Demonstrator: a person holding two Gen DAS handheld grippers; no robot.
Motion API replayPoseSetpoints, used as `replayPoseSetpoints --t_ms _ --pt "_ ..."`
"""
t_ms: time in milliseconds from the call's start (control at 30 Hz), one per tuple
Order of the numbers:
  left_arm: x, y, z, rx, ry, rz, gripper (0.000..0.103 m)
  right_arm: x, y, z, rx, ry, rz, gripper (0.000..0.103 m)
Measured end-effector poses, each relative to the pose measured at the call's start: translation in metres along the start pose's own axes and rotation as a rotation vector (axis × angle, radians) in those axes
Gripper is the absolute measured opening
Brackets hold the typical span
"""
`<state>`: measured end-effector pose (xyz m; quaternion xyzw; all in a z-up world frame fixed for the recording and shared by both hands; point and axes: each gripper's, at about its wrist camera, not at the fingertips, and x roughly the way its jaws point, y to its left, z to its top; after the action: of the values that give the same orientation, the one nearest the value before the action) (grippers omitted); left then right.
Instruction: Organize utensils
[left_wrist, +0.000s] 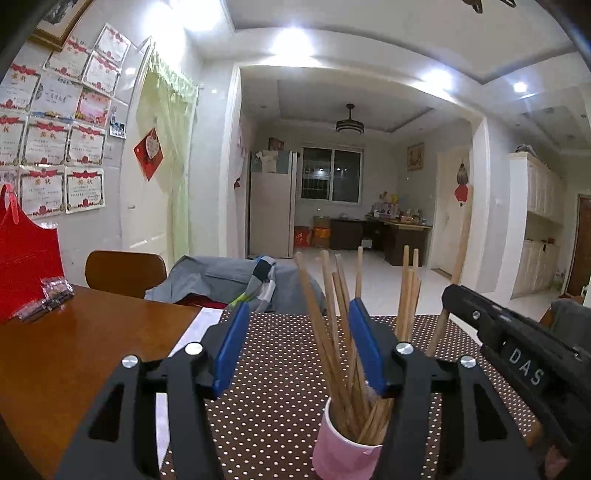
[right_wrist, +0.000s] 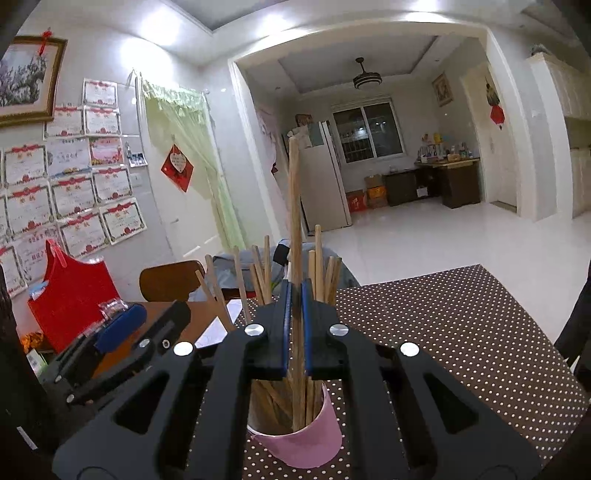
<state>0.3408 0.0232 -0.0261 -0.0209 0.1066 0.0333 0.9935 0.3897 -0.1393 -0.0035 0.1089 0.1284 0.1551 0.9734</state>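
A pink cup (left_wrist: 341, 448) stands on the polka-dot mat (left_wrist: 269, 406) and holds several wooden chopsticks (left_wrist: 332, 325). My left gripper (left_wrist: 301, 314) is open, its blue-padded fingers apart; the cup sits low by its right finger and it holds nothing. In the right wrist view the same pink cup (right_wrist: 306, 439) is just below my right gripper (right_wrist: 295, 291), which is shut on a single wooden chopstick (right_wrist: 294, 206). That chopstick stands upright with its lower end inside the cup. The right gripper's black body shows at the right of the left wrist view (left_wrist: 517, 347).
The brown polka-dot mat (right_wrist: 461, 332) covers part of a wooden table (left_wrist: 74, 350). A red bag (left_wrist: 26, 258) and a small plastic packet (left_wrist: 55, 291) sit at the table's left. A wooden chair (left_wrist: 125, 271) and grey clothing (left_wrist: 229, 277) lie behind the table.
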Motion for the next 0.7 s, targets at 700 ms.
replayPoseSetpoints --t_ms 700 --pt "-0.026 0.001 0.015 -0.02 -0.033 -0.01 0.056 -0.028 -0.002 0.011 0.003 -0.053 -0.055 0.034"
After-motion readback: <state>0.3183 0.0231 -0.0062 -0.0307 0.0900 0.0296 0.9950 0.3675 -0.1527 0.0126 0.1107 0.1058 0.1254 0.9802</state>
